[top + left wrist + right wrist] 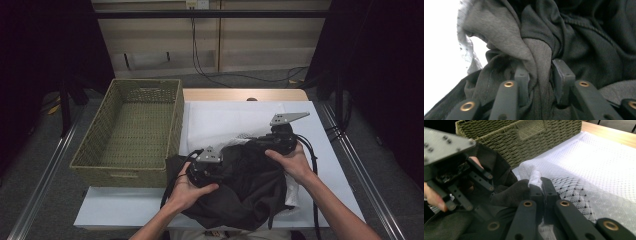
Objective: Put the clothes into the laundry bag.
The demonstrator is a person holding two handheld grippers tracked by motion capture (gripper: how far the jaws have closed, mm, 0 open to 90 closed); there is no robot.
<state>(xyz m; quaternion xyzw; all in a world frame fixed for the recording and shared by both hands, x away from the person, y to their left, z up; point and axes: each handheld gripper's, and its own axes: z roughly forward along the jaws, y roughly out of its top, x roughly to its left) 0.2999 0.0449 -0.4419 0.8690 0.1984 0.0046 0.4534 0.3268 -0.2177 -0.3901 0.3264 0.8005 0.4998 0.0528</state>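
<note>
A bunched fold of the dark garment (pixel 541 62) is pinched between the jaws of the left gripper (pixel 540 75), with the rest of the cloth heaped just beyond and beside it. The right gripper (pixel 541 187) is pressed together on a white mesh cloth (pixel 574 187), whose spread part lies ahead on the desk (pixel 320 95). The woven basket (pixel 524 137) is seen farther ahead of the right gripper.

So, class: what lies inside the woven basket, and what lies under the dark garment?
The woven basket shows a bare woven floor. Under the dark garment lies white mesh fabric; how far it reaches beneath is covered.
</note>
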